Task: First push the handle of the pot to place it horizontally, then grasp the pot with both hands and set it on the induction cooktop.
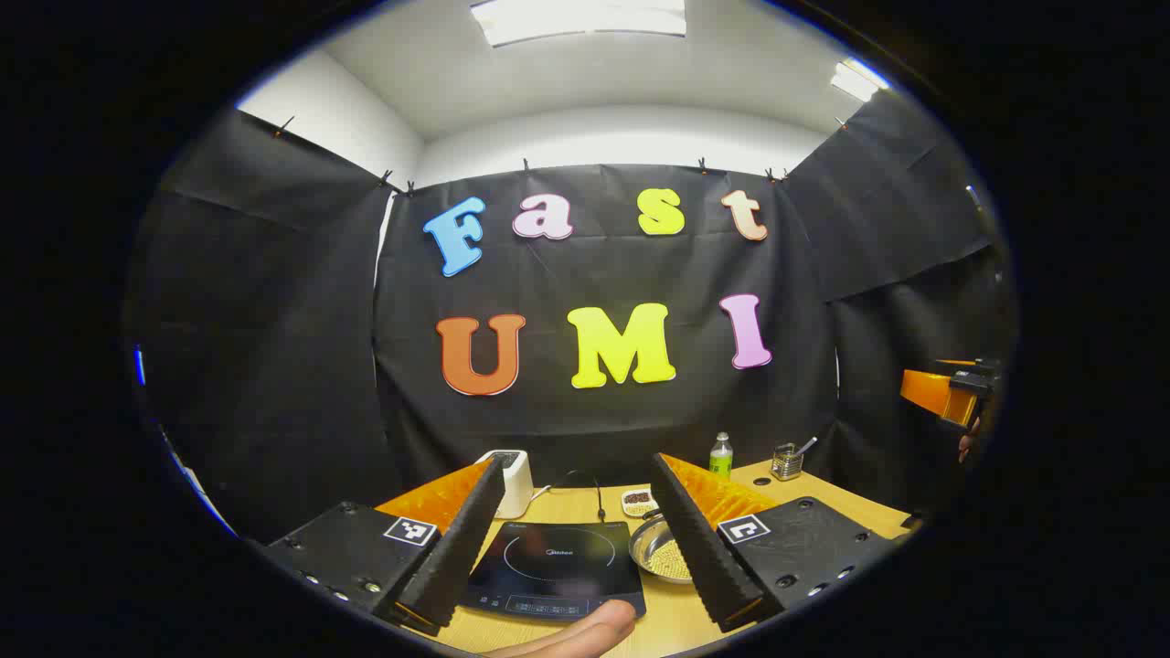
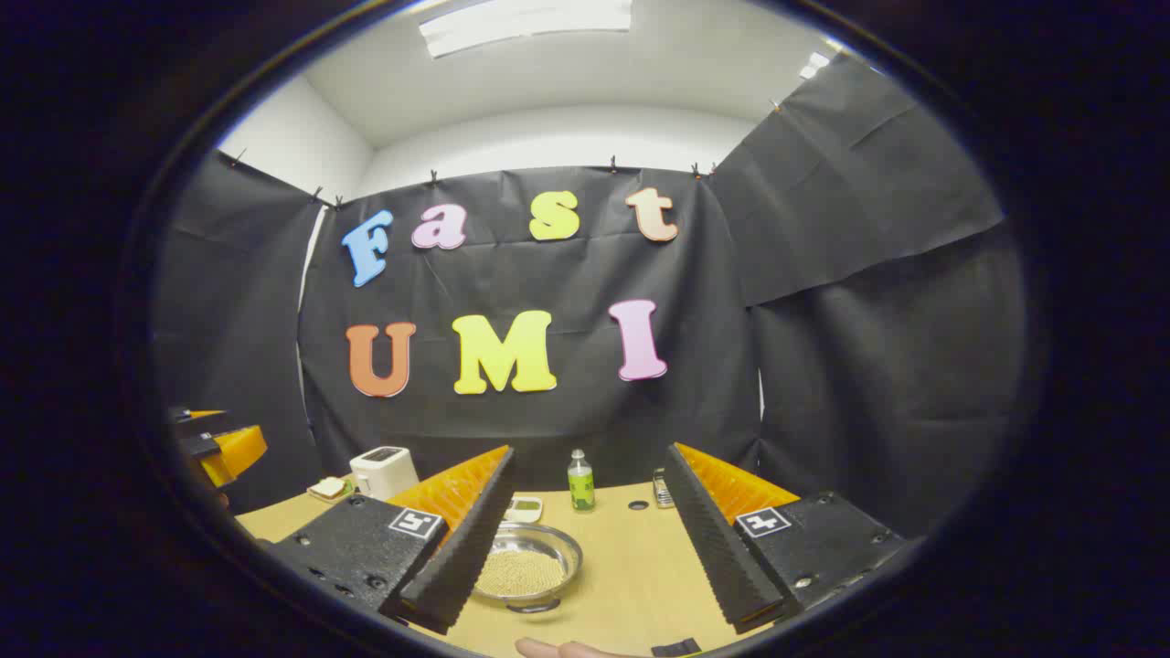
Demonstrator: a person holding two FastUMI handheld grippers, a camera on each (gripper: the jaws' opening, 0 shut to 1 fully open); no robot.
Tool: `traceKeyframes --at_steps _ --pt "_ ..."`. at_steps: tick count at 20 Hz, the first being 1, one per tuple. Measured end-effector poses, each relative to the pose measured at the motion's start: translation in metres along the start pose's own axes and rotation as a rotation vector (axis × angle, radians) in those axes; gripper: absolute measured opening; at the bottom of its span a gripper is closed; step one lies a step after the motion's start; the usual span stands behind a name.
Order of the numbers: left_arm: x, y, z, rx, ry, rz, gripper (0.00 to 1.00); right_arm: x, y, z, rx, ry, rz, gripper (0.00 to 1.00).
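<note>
My left claw (image 1: 576, 557) and right claw (image 2: 585, 562) both gape; the steel pot (image 2: 527, 565), beads inside, sits between my right fingers, induction cooktop (image 1: 553, 568) beside it.

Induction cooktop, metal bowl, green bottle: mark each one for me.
induction cooktop (image 1: 556, 571): left gripper view, on its dark glass top.
metal bowl (image 2: 528, 565): right gripper view, on the pale grains inside.
green bottle (image 2: 579, 482): right gripper view, on its body.

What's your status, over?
Both grippers, left and right, open, holding nothing. Induction cooktop bare. Bowl of grains beside it.
</note>
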State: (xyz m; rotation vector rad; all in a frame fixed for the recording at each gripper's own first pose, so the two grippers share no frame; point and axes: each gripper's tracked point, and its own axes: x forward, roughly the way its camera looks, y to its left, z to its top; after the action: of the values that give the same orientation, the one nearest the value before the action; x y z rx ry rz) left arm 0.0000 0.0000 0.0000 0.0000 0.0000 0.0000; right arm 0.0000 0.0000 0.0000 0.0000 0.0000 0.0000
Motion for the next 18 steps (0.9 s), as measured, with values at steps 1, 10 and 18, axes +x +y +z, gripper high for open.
traceKeyframes --at_steps 1,10,18 --pt "0.0 -0.001 -0.002 -0.001 0.004 -0.003 0.96 0.0 0.001 -0.002 -0.007 0.004 0.005 0.99" --pt "-0.001 0.012 -0.004 -0.013 0.01 0.036 0.96 -0.007 0.008 -0.001 -0.022 -0.005 0.019 0.99" --pt "-0.001 0.019 -0.007 -0.047 -0.001 0.053 0.95 0.004 0.032 -0.01 -0.01 0.008 0.072 0.99"
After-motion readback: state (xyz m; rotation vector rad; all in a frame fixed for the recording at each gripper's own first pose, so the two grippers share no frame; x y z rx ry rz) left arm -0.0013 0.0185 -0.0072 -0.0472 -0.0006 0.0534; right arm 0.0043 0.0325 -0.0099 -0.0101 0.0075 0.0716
